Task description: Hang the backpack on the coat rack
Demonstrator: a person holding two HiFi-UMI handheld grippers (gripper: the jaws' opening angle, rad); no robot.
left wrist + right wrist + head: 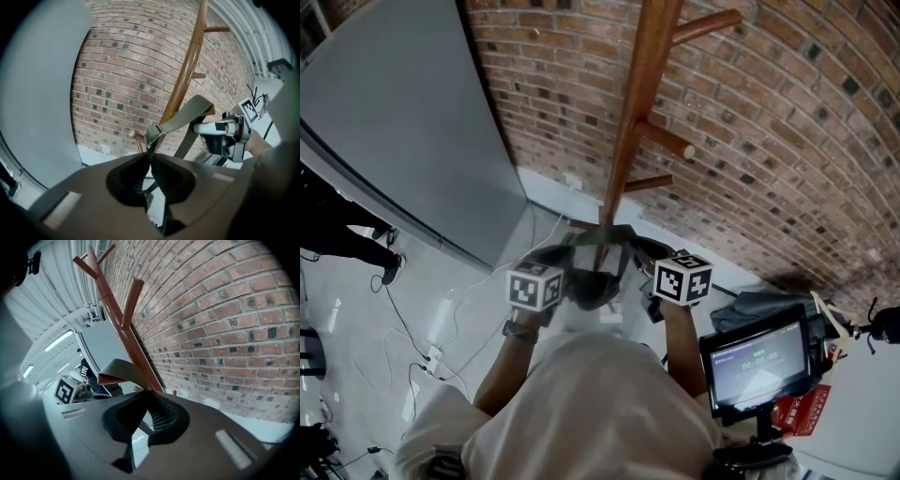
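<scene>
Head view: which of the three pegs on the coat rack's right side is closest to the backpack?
The lowest peg, just above the backpack; the other two jut out higher up the pole.
</scene>
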